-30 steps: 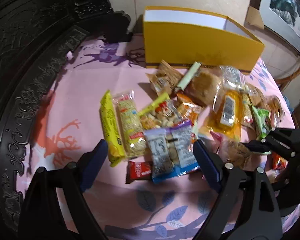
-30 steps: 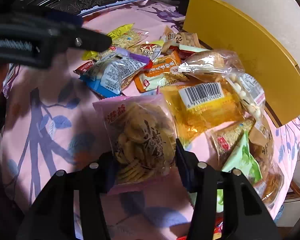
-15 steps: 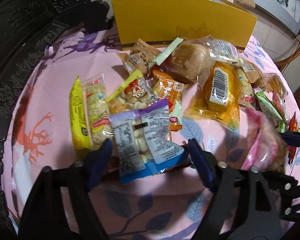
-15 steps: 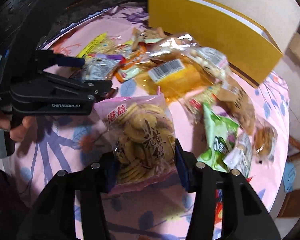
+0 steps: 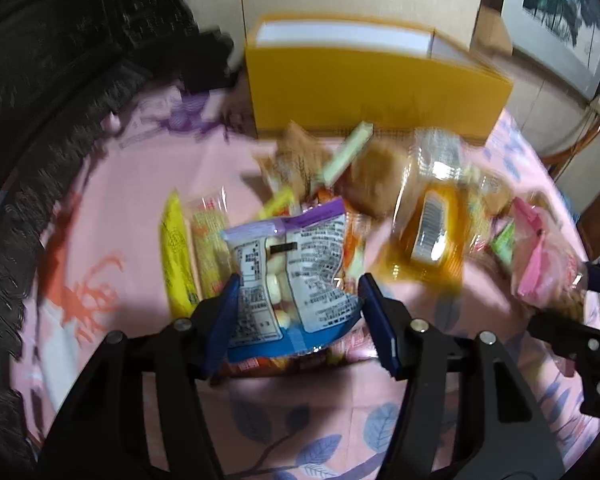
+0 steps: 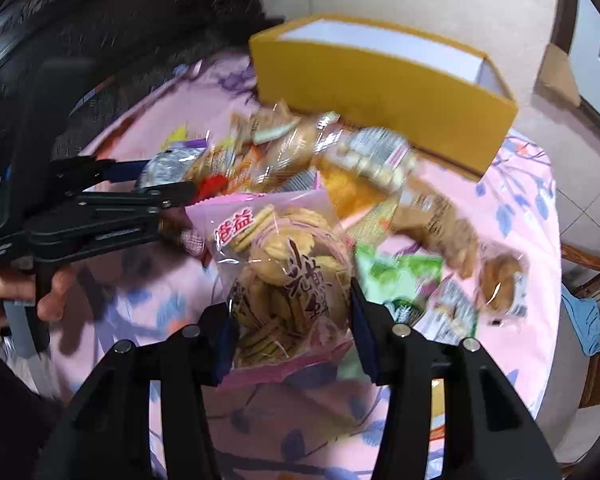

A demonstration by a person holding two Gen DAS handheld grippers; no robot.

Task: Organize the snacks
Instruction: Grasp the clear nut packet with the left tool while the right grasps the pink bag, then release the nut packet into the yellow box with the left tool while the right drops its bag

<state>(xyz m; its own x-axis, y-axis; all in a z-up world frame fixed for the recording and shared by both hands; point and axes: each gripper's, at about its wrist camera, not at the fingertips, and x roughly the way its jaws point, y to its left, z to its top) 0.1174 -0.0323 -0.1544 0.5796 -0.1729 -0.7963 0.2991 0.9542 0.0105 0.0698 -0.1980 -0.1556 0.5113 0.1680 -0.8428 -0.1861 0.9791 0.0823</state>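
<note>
One yellow box (image 6: 384, 92) stands on the worktop (image 6: 532, 216), with more than a dozen snack packets (image 6: 364, 160) heaped before it and two claws each holding one packet.

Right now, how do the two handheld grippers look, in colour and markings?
Both are black plastic. The left gripper has blue pads and silver screws; its side carries small white lettering, unreadable in the right view. The right gripper looks the same: blue pads, silver screws.

Yellow box (image 5: 374, 88) — pink leaf-printed tablecloth (image 5: 140, 208) — pink biscuit bag (image 6: 288, 276).
</note>
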